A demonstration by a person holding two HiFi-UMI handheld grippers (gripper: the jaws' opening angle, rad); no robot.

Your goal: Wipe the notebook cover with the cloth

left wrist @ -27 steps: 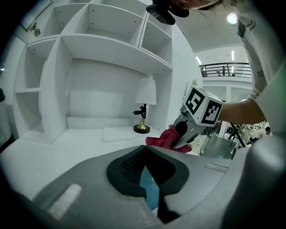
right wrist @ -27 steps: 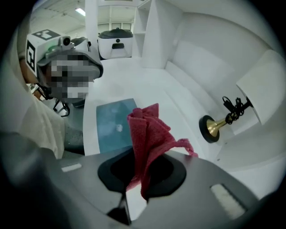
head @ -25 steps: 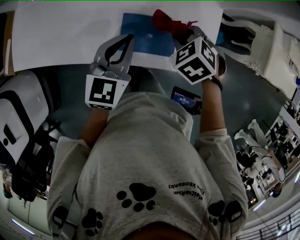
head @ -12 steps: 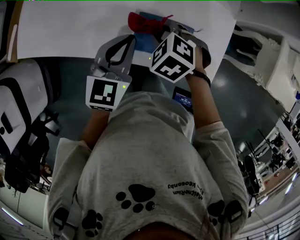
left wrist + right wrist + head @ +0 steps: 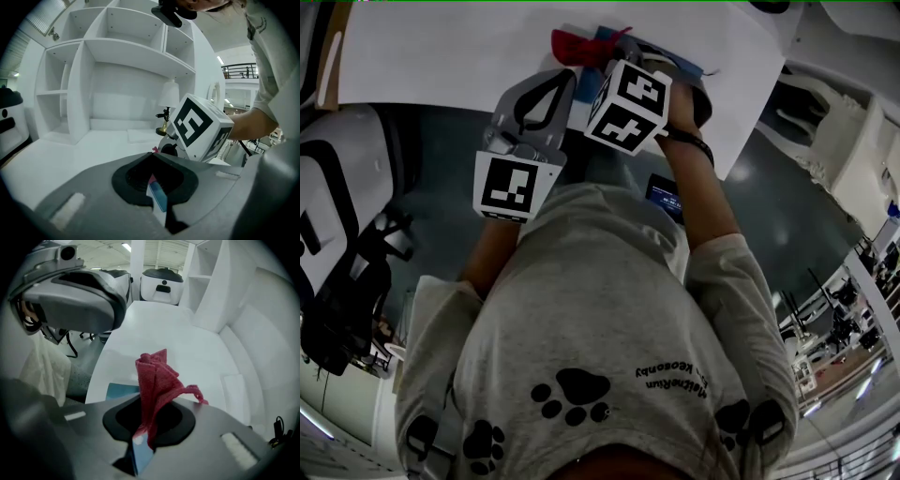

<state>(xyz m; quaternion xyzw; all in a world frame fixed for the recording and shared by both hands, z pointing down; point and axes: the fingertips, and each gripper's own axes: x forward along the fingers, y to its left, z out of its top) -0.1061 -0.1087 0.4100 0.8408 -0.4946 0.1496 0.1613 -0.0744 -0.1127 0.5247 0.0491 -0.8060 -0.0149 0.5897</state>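
You were in the wiping step: your right gripper (image 5: 151, 404) had its 2 jaws clamped on the red cloth (image 5: 157, 376), whose bunched free end stood past the tips above the blue notebook (image 5: 119, 391). The notebook lay flat near the front edge of the white table (image 5: 441, 47). Your left gripper (image 5: 152, 157) had its jaws together with nothing between them, its tips just beside the notebook; contact could not be made out. The next move, as I judged it, called for pressing the cloth down onto the cover and sweeping across, with the left gripper steadying the notebook against sliding.
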